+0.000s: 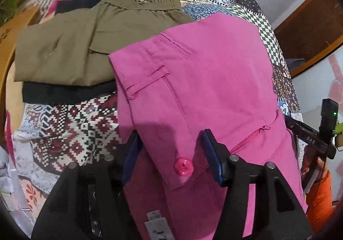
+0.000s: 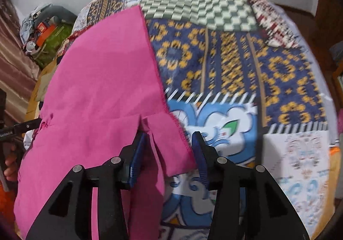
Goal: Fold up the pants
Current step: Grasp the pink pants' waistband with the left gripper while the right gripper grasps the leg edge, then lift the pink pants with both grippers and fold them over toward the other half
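Folded pink pants [image 1: 193, 89] lie on the patterned bedspread, waistband end near me with a pink button [image 1: 183, 166] and a zip. My left gripper [image 1: 170, 152] is open, its blue pads either side of the waistband corner. In the right wrist view the pink pants [image 2: 103, 81] fill the left half. My right gripper [image 2: 169, 149] is open, with the pants' stitched edge corner between its fingers. The right gripper also shows in the left wrist view [image 1: 321, 130] at the right edge.
A folded olive pair [image 1: 70, 46] sits on black cloth [image 1: 64, 94] left of the pink pants. The patchwork bedspread [image 2: 246, 68] stretches to the right. A wooden bed edge [image 1: 8, 51] runs along the left, with clutter [image 2: 45, 29] beyond the bed.
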